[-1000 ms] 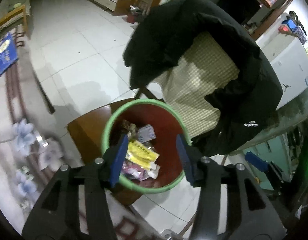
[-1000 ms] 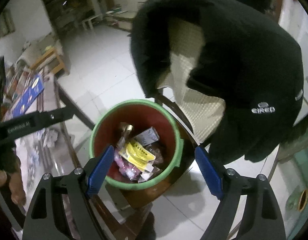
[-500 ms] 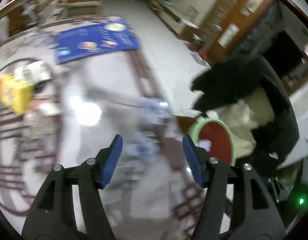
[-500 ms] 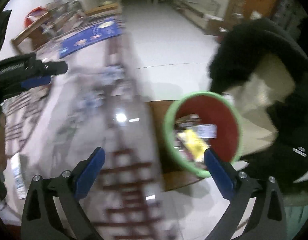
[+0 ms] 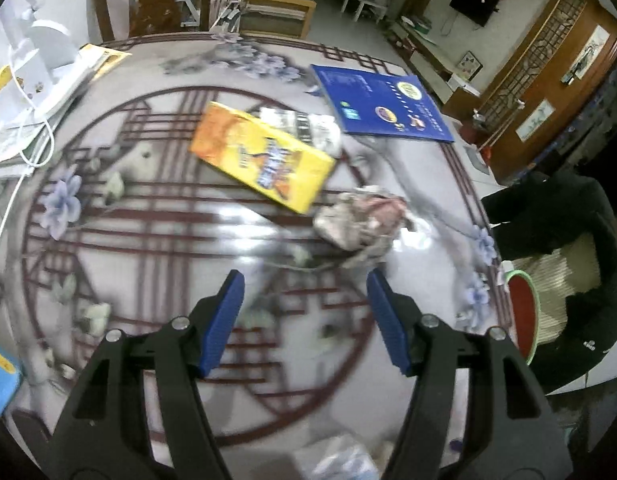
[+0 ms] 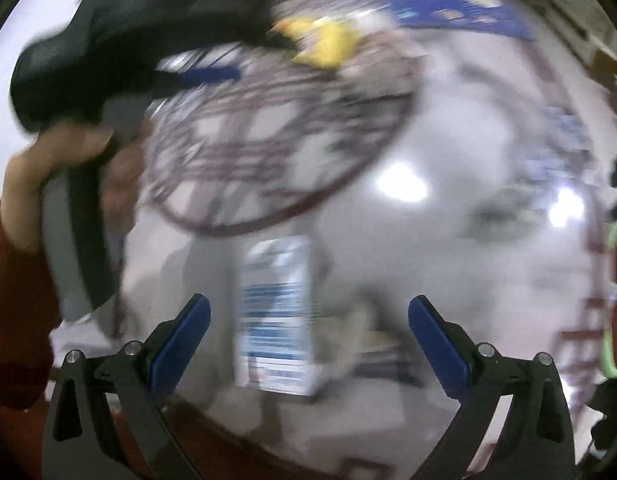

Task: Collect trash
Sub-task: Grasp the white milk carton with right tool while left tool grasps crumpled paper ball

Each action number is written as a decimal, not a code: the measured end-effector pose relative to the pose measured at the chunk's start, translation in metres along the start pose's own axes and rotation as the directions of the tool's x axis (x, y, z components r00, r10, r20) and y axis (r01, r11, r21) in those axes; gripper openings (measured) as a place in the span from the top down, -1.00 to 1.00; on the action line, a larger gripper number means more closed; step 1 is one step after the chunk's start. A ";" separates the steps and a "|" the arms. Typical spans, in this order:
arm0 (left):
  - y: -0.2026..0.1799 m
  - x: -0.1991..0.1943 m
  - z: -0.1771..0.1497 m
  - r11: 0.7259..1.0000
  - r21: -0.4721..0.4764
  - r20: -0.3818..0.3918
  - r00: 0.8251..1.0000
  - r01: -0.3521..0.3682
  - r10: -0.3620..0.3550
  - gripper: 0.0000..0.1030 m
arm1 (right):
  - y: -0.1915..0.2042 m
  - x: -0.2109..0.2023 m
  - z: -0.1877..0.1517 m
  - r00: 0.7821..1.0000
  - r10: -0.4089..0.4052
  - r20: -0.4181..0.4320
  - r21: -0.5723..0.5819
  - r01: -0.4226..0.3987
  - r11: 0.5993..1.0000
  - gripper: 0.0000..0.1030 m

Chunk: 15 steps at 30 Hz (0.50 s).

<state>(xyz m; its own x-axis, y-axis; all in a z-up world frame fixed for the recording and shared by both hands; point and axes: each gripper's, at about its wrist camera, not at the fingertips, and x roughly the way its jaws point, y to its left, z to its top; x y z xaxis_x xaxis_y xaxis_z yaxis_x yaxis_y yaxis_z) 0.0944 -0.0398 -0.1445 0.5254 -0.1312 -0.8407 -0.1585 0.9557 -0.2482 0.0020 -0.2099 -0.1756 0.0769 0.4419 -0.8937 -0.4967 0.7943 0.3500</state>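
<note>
My left gripper (image 5: 304, 308) hangs open over the patterned table (image 5: 148, 216), nothing between its blue pads. Beyond it lie a crumpled pinkish wrapper (image 5: 360, 220), a yellow-orange package (image 5: 264, 156) and a black-and-white packet (image 5: 304, 126) behind that. My right gripper (image 6: 308, 312) stands wide open above a white-and-blue packet (image 6: 278, 316) lying flat on the table, pads clear of it; this view is blurred. The green-rimmed red bin (image 5: 522, 312) sits past the table's right edge, and its rim (image 6: 612, 232) shows at the far right of the right wrist view.
A blue booklet (image 5: 384, 104) lies at the far right of the table. A white lamp and papers (image 5: 40, 64) occupy the far left. A black jacket (image 5: 568, 220) drapes a chair by the bin. A person's hand (image 6: 60, 160) in a red sleeve holds the other gripper.
Both views swung away from the bin on the chair to the table top. The right jaws spread wider; the left jaws spread a little.
</note>
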 end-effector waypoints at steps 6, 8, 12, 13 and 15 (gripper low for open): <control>0.008 0.006 0.003 0.990 0.137 -0.008 0.999 0.037 -0.036 -0.18 | 0.037 0.052 0.002 0.992 -0.074 -0.105 -0.060 0.068 0.996 -0.33; 0.001 0.012 0.004 0.978 0.204 -0.020 0.999 0.051 -0.048 -0.18 | 0.039 0.061 -0.001 0.988 -0.083 -0.133 -0.049 0.077 0.996 -0.06; -0.020 0.029 0.009 0.945 0.321 -0.032 0.998 0.065 -0.058 -0.18 | 0.034 0.056 -0.003 0.991 -0.060 -0.116 0.006 0.062 0.998 -0.05; -0.025 0.034 0.011 0.939 0.336 -0.036 0.997 0.071 -0.062 -0.18 | 0.033 0.053 -0.002 0.993 -0.057 -0.101 0.023 0.059 0.998 -0.05; -0.035 0.042 0.015 0.926 0.370 -0.044 0.997 0.079 -0.067 -0.18 | 0.028 0.046 -0.002 0.996 -0.056 -0.075 0.048 0.060 0.997 -0.05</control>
<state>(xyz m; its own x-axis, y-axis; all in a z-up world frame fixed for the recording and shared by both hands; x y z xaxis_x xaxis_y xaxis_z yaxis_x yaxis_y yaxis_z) 0.1344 -0.0754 -0.1643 0.4978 -0.2065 -0.8424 0.2036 0.9719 -0.1179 -0.0102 -0.1684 -0.2072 0.0397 0.3639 -0.9306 -0.4489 0.8386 0.3087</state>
